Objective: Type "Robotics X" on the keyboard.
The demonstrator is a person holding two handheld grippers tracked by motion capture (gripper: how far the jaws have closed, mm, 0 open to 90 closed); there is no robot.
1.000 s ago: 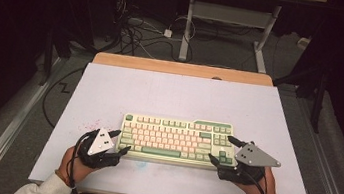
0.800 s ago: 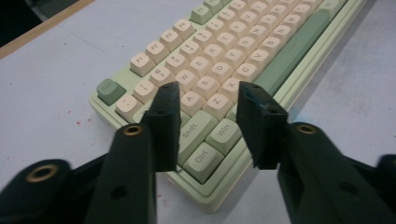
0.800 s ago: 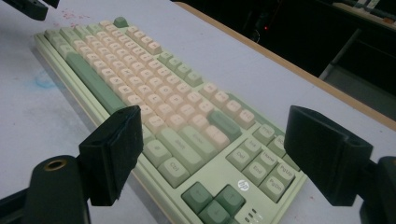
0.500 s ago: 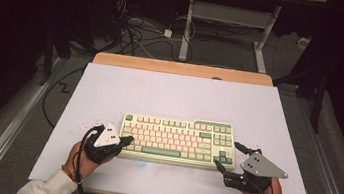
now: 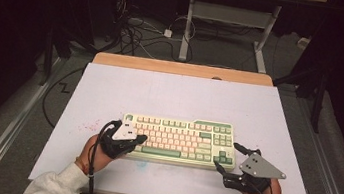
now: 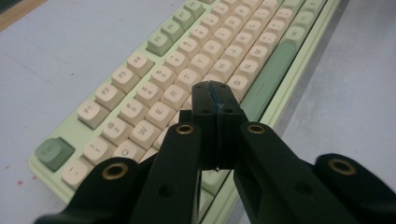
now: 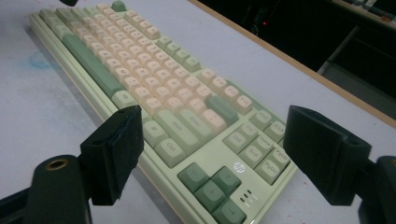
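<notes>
Keyboard (image 5: 179, 141) work looks barely begun: it lies flat, near the table's (image 5: 175, 95) front edge. My right gripper (image 5: 227, 160), at about five o'clock off its corner, stands wide open and empty. My left gripper (image 5: 140, 138), at nine o'clock, has just clamped its jaws together with nothing between, tips poised over the letter keys. Since the earlier frame it slid inward from beside the edge.

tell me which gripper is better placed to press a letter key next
Left, probably. The left gripper is shut, its tip over the keyboard's letter rows. The right gripper hangs open off the near right corner, by the arrow keys.
</notes>
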